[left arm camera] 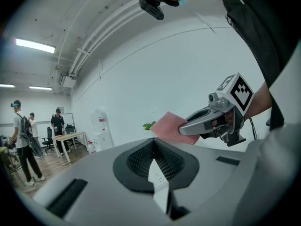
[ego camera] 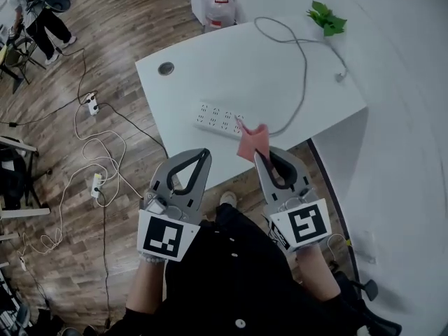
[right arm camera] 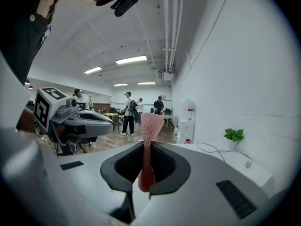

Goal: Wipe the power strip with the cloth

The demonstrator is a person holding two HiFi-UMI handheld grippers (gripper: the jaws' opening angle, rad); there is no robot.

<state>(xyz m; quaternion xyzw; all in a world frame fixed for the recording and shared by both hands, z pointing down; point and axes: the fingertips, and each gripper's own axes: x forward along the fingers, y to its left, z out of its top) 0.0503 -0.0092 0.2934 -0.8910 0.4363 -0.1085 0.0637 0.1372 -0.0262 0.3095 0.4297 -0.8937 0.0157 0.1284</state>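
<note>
Floor point(ego camera: 119, 47): wood planks, strewn with loose leads and two small socket blocks.

Table point(ego camera: 210, 75): white top, standing against a white wall.

Left gripper point(ego camera: 204, 152): held over the table's near edge, left of the other. Jaws were brought together, with nothing between them.

Right gripper point(ego camera: 257, 154): held just beside the left one, tips pointing at the strip. Jaws were closed tight on the cloth point(ego camera: 250, 142), which was pinched between the pads and stood up past the tips as a narrow fold.

Strip point(ego camera: 219, 120): white, many sockets, lying flat and slanted on the table near its front edge, ahead of both grippers.

Cable point(ego camera: 302, 68): grey, running from the strip's right end in a long loop across the table to a plug by the far edge.

Cloth: pink, its free corner above the strip's right end in the head view; it possibly touched the strip, but the angle did not settle this.

Bottle point(ego camera: 220, 12): clear, red cap, on the floor beyond the table.

Plant point(ego camera: 326, 17): green leaves at the far corner.

Grommet point(ego camera: 166, 68): round, dark, set in the table's left corner.
</note>
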